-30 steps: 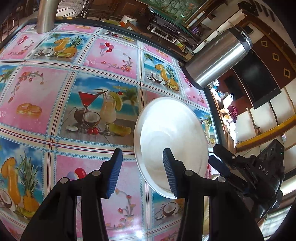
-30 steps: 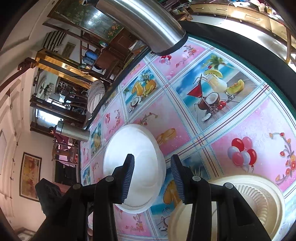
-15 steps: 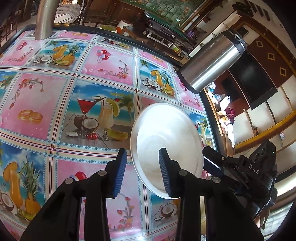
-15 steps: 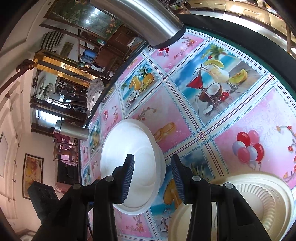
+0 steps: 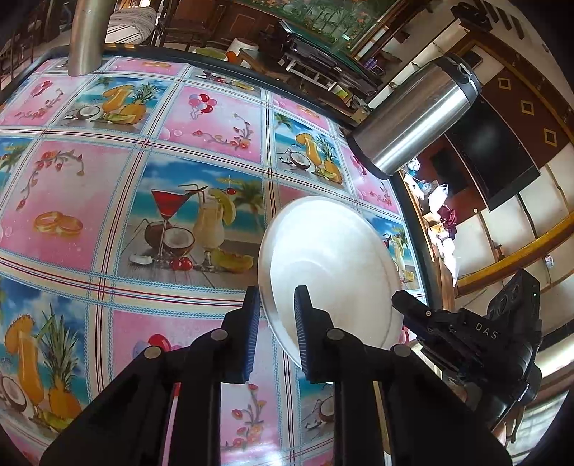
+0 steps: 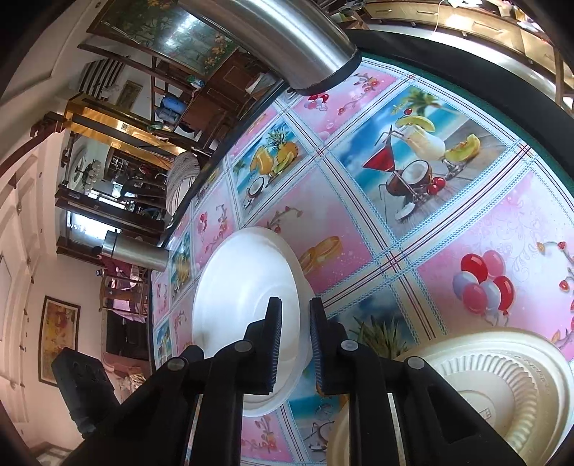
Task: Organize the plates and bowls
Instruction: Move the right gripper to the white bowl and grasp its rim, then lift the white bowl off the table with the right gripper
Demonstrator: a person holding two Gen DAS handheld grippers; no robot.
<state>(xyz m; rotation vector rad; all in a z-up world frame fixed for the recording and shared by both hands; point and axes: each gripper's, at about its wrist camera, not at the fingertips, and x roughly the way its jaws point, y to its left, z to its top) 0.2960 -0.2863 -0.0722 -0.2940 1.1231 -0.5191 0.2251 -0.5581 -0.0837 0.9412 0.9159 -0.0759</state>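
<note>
A white bowl (image 5: pixel 330 265) sits on the patterned tablecloth; it also shows in the right wrist view (image 6: pixel 244 304). My left gripper (image 5: pixel 277 333) has closed in on the bowl's near-left rim, one finger inside and one outside. My right gripper (image 6: pixel 294 344) has closed in on the opposite rim the same way, jaws narrow around the rim. A cream ribbed plate (image 6: pixel 495 380) lies on the table just right of my right gripper. The right gripper's body (image 5: pixel 477 344) shows at the right of the left wrist view.
A steel thermos (image 5: pixel 412 118) stands near the table's edge beyond the bowl. A second steel flask (image 5: pixel 88 34) stands at the far corner; in the right wrist view it (image 6: pixel 280 39) looms at top. The table's dark edge (image 6: pixel 466 68) runs close behind.
Both grippers have narrowed their jaws from wide open onto the bowl's rim. The left gripper has shifted right toward the rim. The bowl has not visibly moved.
</note>
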